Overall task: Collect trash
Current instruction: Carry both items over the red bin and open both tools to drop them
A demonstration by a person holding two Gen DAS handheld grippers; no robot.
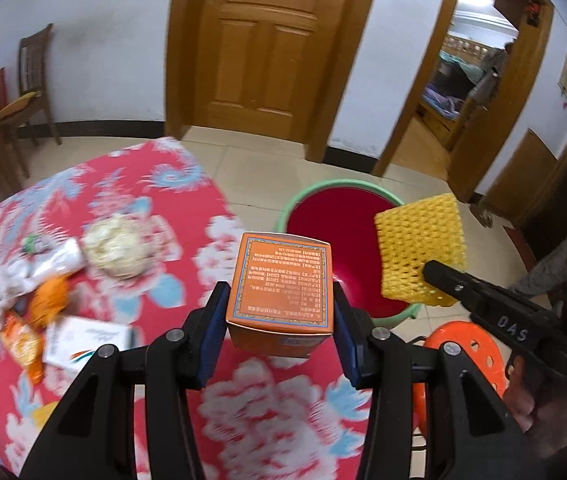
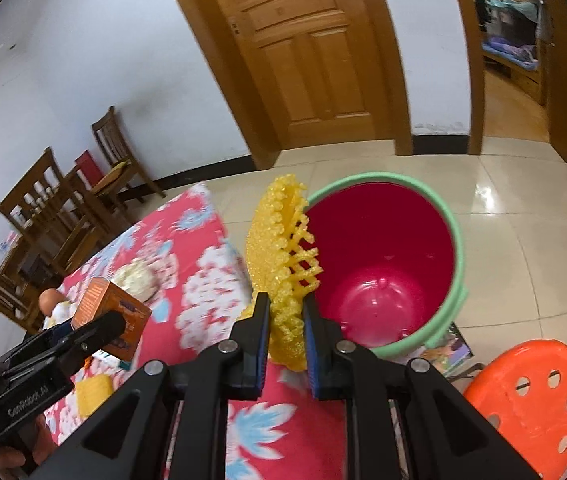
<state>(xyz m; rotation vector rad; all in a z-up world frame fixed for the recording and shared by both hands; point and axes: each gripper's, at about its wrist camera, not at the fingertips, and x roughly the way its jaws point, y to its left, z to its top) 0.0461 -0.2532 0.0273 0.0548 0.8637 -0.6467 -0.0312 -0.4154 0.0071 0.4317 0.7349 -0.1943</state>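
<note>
My left gripper [image 1: 281, 304] is shut on an orange carton [image 1: 281, 280] with printed text, held over the table's right edge. My right gripper [image 2: 287, 312] is shut on a yellow foam fruit net [image 2: 279, 248], which stands upright beside the near rim of a red bucket with a green rim [image 2: 459, 248]. In the left wrist view the foam net [image 1: 419, 248] hangs over the bucket [image 1: 295, 200], with the right gripper [image 1: 431, 270] coming in from the right. The right wrist view shows the carton [image 2: 111, 312] in the left gripper [image 2: 117, 322] at the left.
A table with a red flowered cloth [image 1: 135, 200] carries several scraps: a pale crumpled ball [image 1: 117, 246], white wrappers [image 1: 51, 260], an orange wrapper [image 1: 47, 300] and a white box [image 1: 83, 338]. An orange perforated stool [image 2: 531, 396] stands near the bucket. Wooden chairs [image 2: 51, 216] line the left wall.
</note>
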